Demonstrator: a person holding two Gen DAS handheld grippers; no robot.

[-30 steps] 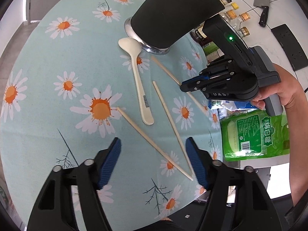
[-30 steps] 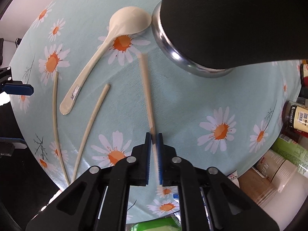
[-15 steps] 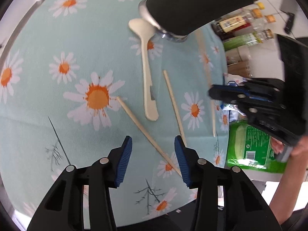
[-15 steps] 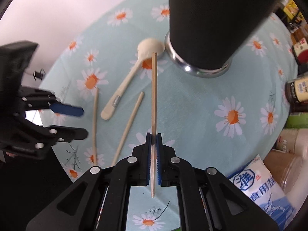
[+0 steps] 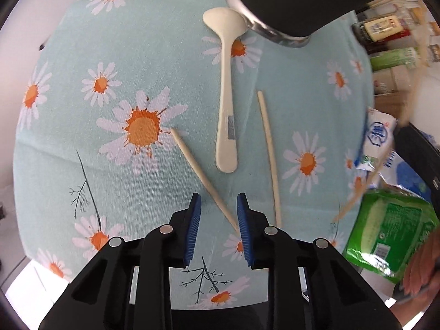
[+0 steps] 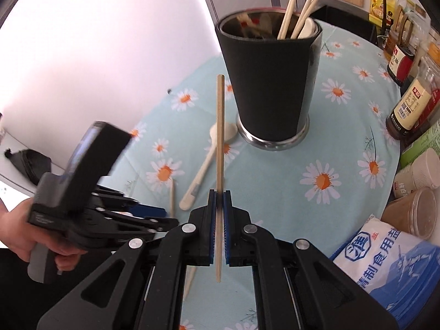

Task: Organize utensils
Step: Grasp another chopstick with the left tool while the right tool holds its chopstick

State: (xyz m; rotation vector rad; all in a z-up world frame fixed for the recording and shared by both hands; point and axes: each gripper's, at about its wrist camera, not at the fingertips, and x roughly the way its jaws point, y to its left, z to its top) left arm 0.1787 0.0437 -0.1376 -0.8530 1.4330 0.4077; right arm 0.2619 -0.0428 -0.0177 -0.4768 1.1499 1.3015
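My right gripper (image 6: 219,196) is shut on a wooden chopstick (image 6: 219,137) and holds it upright above the table, in front of the black utensil holder (image 6: 271,82), which has several chopsticks in it. My left gripper (image 5: 218,214) is open low over the table, its jaws on either side of the near end of a chopstick (image 5: 202,176) lying there. Another chopstick (image 5: 269,154) lies to its right. A cream spoon (image 5: 227,88) lies with its bowl against the holder's base (image 5: 264,27). The left gripper also shows in the right wrist view (image 6: 148,214).
The round table has a daisy-print cloth (image 5: 96,143). Sauce bottles (image 6: 409,110), jars (image 6: 418,211) and a salt bag (image 6: 396,261) crowd the right side. A green packet (image 5: 390,233) lies by the table's edge.
My right gripper lifted its chopstick off the table and tilted it upright toward the holder. My left gripper narrowed its jaws and moved down around the near chopstick's end.
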